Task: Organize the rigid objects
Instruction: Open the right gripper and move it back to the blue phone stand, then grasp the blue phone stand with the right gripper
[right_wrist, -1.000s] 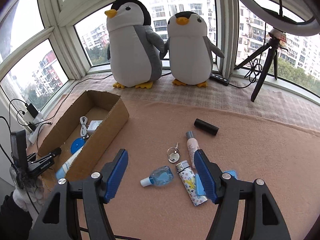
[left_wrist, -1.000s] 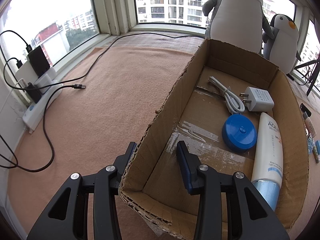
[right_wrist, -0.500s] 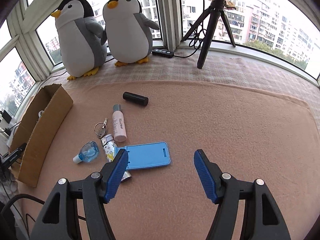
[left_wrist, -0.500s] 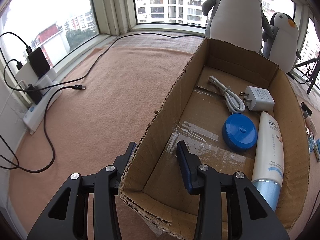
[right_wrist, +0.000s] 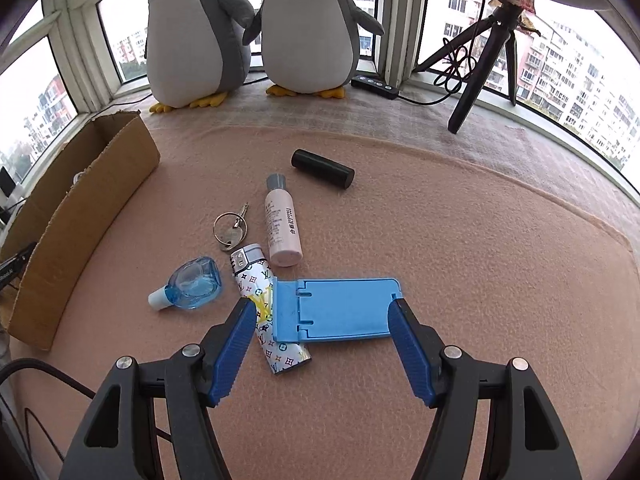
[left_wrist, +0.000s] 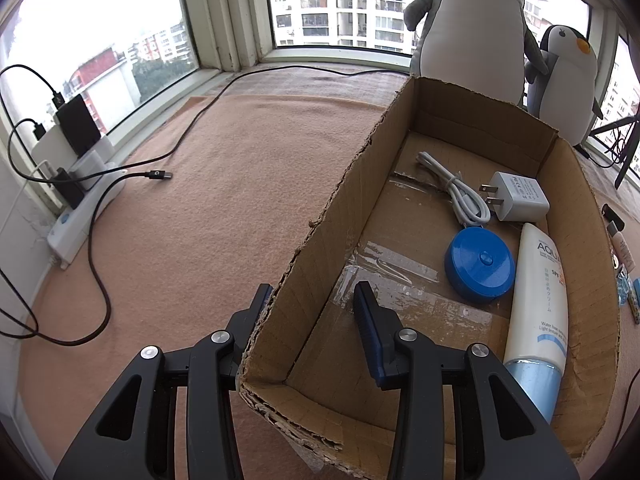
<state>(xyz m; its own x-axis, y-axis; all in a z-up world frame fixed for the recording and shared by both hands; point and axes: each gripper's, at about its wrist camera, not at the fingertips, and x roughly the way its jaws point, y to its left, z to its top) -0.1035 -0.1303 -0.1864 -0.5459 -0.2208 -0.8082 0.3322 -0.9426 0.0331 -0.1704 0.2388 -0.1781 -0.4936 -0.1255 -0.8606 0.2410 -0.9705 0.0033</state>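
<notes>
I am working on a peach, felt-like blanket (right_wrist: pixel 460 240) spread over a bay-window ledge, with tower blocks beyond the glass. At the left edge of the left-wrist view a white power strip (left_wrist: pixel 86 210) lies with black cables trailing across the cloth. My left tongs (left_wrist: pixel 310 300) straddle the left wall of the cardboard box (left_wrist: pixel 340 216), one finger outside and one inside; whether they actually pinch the torn corrugated edge I cannot tell. Inside the box, right of centre, lie a coiled white cable (left_wrist: pixel 454 186), a white plug adapter (left_wrist: pixel 518 196), a round blue case (left_wrist: pixel 479 265) and a white tube (left_wrist: pixel 538 300) along the right wall.

In the right-wrist view the box sits at the left edge, two plush penguins (right_wrist: pixel 256 28) at the top, a tripod (right_wrist: pixel 484 56) at upper right. Mid-frame lie a clear blue bottle (right_wrist: pixel 192 282), a key ring (right_wrist: pixel 230 228), a patterned lighter (right_wrist: pixel 256 284), a pink bottle (right_wrist: pixel 280 226) and a black cylinder (right_wrist: pixel 322 168). My right tongs (right_wrist: pixel 322 320) stand spread wide around the flat, glossy blue plastic phone stand (right_wrist: pixel 340 306), which overlaps the lighter.
</notes>
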